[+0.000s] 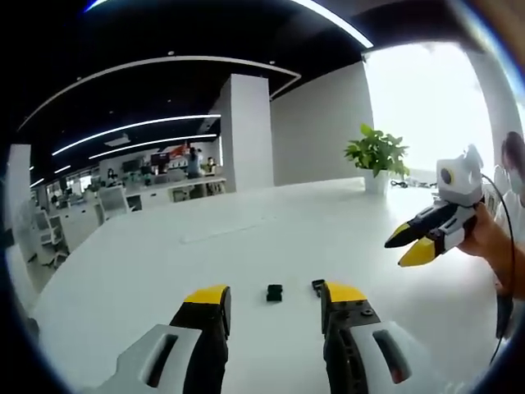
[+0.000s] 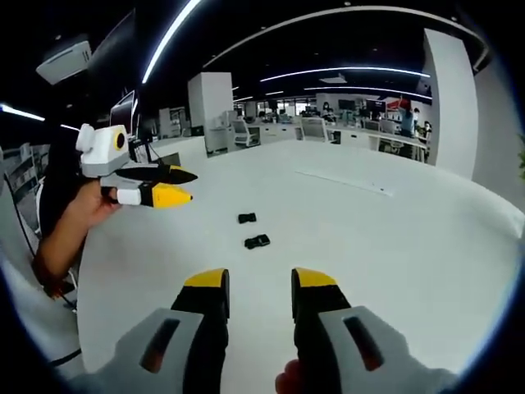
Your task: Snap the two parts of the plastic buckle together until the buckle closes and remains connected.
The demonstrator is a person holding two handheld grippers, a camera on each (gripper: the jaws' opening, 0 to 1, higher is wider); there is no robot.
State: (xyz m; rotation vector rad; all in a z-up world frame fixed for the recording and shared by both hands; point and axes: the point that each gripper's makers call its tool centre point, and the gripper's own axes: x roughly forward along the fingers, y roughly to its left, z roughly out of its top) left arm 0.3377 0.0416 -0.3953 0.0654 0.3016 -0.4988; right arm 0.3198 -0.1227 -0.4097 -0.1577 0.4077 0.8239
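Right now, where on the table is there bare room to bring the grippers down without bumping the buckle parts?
The white table is bare across the wide stretch right of the two buckle parts, out to the far edge. Bare too between the right gripper and the nearer part. It is tighter on the side where the left gripper hovers open, close to both parts.

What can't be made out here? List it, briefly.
- Buckle parts: too small in the right gripper view to tell prongs from socket.
- Second part in the left gripper view: partly behind the left gripper.
- Right gripper: nothing held; contact untestable.
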